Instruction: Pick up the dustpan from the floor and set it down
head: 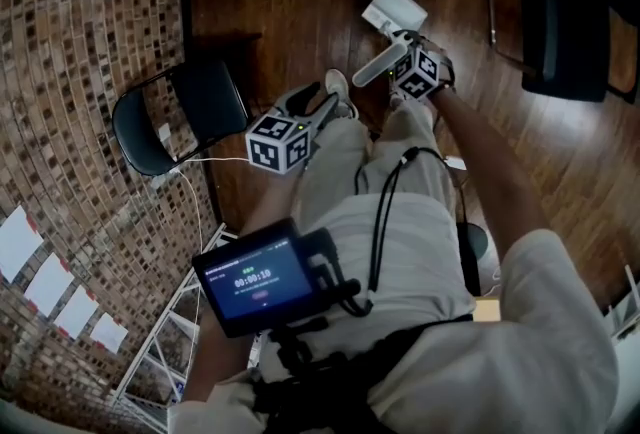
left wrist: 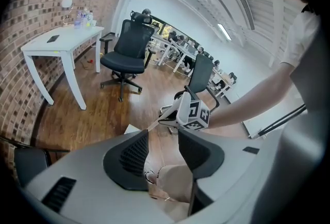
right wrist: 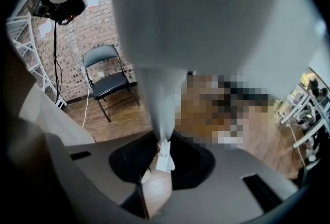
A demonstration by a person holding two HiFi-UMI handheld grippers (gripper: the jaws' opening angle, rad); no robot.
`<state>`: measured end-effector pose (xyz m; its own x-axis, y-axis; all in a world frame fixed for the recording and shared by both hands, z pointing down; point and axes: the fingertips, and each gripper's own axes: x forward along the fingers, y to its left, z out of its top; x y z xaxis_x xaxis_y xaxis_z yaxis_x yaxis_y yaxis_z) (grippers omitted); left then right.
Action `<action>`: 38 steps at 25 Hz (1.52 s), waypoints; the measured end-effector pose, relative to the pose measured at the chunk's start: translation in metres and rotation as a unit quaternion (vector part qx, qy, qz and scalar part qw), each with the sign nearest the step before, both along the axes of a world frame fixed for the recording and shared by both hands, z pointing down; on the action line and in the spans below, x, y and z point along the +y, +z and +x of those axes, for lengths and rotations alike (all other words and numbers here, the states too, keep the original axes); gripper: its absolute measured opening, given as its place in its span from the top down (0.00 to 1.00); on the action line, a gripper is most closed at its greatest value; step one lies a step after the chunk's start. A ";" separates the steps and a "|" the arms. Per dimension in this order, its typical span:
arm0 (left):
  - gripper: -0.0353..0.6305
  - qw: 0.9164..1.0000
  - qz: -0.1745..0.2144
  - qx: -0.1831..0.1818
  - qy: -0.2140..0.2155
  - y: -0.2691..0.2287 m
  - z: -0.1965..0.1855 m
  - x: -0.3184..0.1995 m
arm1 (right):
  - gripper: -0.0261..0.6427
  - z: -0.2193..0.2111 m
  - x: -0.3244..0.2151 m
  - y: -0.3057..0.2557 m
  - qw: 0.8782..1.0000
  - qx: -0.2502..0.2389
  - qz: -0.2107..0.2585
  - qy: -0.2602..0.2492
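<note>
The white dustpan [head: 393,10] is off the wooden floor, its pan pointing away from me and its handle [head: 372,68] running back into my right gripper [head: 400,50]. In the right gripper view the dustpan [right wrist: 206,21] fills the upper picture. It narrows to a thin handle end clamped between the jaws of the right gripper [right wrist: 164,158]. My left gripper [head: 325,107] hangs over my left leg, apart from the dustpan. In its own view the left gripper [left wrist: 162,138] is open with nothing between the jaws, only my trouser leg and shoe beneath.
A black folding chair [head: 175,112] stands by the brick wall at left. Another black chair [head: 560,22] is at the upper right. A white table [left wrist: 56,45] and an office chair [left wrist: 126,55] stand further off. A metal rack [head: 170,342] lies along the wall near me.
</note>
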<state>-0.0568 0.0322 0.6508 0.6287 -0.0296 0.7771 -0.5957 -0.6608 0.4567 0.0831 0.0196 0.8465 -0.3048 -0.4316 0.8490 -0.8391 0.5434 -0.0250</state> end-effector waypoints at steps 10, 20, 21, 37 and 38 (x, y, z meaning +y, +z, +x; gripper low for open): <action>0.67 1.000 0.014 0.006 0.009 -0.010 -0.004 -0.005 | 0.80 0.029 0.021 -0.034 0.995 -0.029 -0.011 0.091; 0.67 0.999 0.034 0.030 0.012 -0.012 0.003 -0.021 | 0.80 0.054 0.021 -0.063 0.992 -0.027 0.011 0.125; 0.67 0.999 0.036 0.034 0.012 -0.013 0.003 -0.021 | 0.80 0.055 0.021 -0.067 0.991 -0.029 0.015 0.128; 0.67 0.994 0.050 0.093 0.012 -0.042 -0.002 -0.037 | 0.80 0.062 0.002 -0.143 0.985 -0.025 0.068 0.159; 0.67 0.994 0.050 0.096 0.011 -0.043 -0.003 -0.039 | 0.80 0.060 0.001 -0.146 0.985 -0.026 0.069 0.158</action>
